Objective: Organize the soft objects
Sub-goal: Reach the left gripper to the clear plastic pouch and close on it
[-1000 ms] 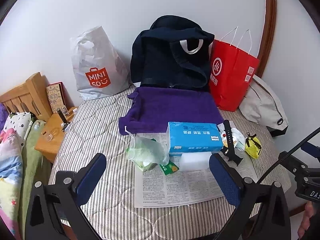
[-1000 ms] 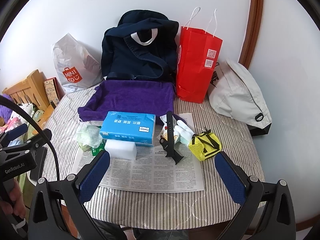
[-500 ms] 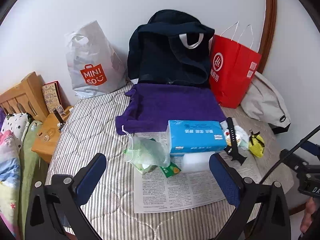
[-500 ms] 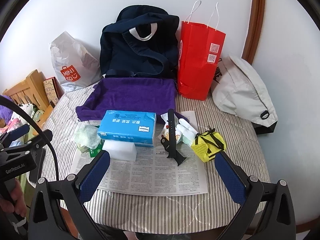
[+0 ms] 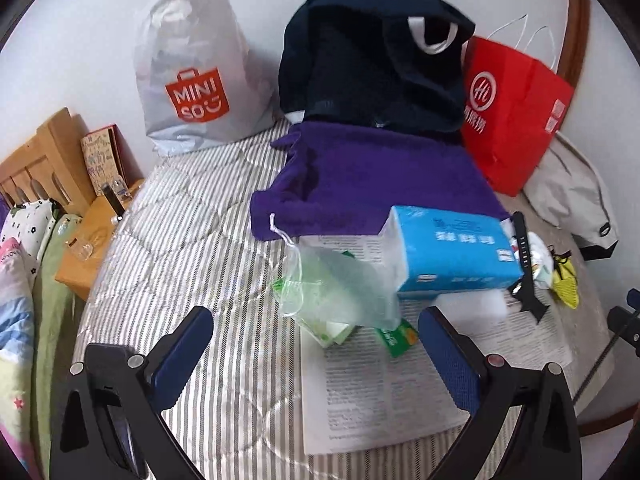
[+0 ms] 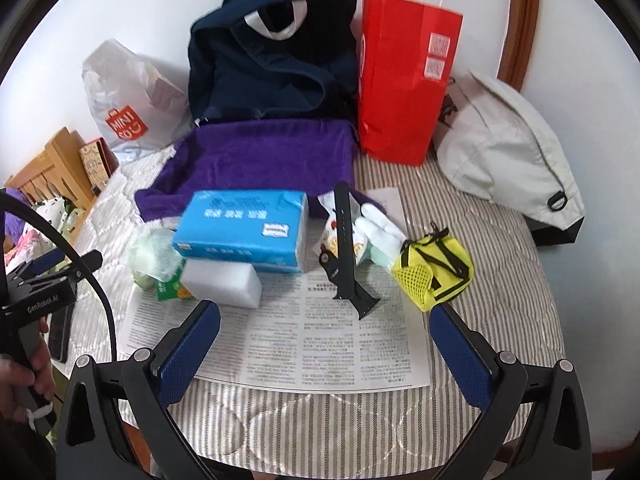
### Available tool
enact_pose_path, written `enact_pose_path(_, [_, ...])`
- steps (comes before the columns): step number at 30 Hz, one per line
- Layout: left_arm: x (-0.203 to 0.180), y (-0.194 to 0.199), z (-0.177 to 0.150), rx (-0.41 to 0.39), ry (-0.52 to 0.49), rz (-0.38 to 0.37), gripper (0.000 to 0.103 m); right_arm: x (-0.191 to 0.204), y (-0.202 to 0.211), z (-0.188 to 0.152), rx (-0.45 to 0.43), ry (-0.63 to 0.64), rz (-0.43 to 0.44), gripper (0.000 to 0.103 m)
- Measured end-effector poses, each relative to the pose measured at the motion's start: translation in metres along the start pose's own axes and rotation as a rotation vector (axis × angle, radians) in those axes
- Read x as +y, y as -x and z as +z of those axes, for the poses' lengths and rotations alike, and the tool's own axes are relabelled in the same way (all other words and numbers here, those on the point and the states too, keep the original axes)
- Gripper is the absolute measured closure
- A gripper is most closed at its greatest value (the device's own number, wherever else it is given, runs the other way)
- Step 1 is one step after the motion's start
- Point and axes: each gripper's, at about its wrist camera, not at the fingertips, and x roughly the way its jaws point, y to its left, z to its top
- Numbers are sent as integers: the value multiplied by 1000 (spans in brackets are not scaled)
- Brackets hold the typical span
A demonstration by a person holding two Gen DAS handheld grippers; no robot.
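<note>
We take the blue tissue pack as our landmark, lying on the newspaper spread over the striped quilt. Behind the pack lies the purple towel, flat, its near edge just beside the pack. Against the pack's front sits a white sponge block. To the pack's left rests the sheer green pouch; to its right, the black watch strap, then the yellow mesh bag.

Our left gripper has its jaws spread wide and empty; the green pouch lies just ahead of the gap, near the middle. Our right gripper is likewise spread wide, holding nothing, over bare newspaper, with the sponge block ahead of its left finger and the yellow mesh bag just beyond its right one.
</note>
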Motion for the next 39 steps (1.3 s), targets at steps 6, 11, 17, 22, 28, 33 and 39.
enact_pose_path(6, [5, -38, 4, 37, -2, -29, 4, -7, -26, -1, 54, -1, -21, 0])
enact_pose_path(11, [9, -69, 3, 82, 21, -66, 12, -13, -43, -2, 87, 0, -42, 0])
enact_pose_path(17, [12, -87, 0, 115, 56, -123, 42, -21, -63, -1, 129, -9, -62, 0])
enact_pose_path(22, [14, -76, -4, 96, 80, -166, 58, -18, -77, 0, 156, 5, -59, 0])
enact_pose_path(28, [7, -55, -5, 53, 76, -189, 58, -9, -86, 1, 165, 42, -41, 0])
enact_pose_path(33, [0, -71, 2, 82, 73, -181, 58, -5, -91, -1, 184, 70, -37, 0])
enact_pose_path(39, [2, -92, 11, 111, 140, -192, 52, -6, -90, -1, 188, 72, -40, 0])
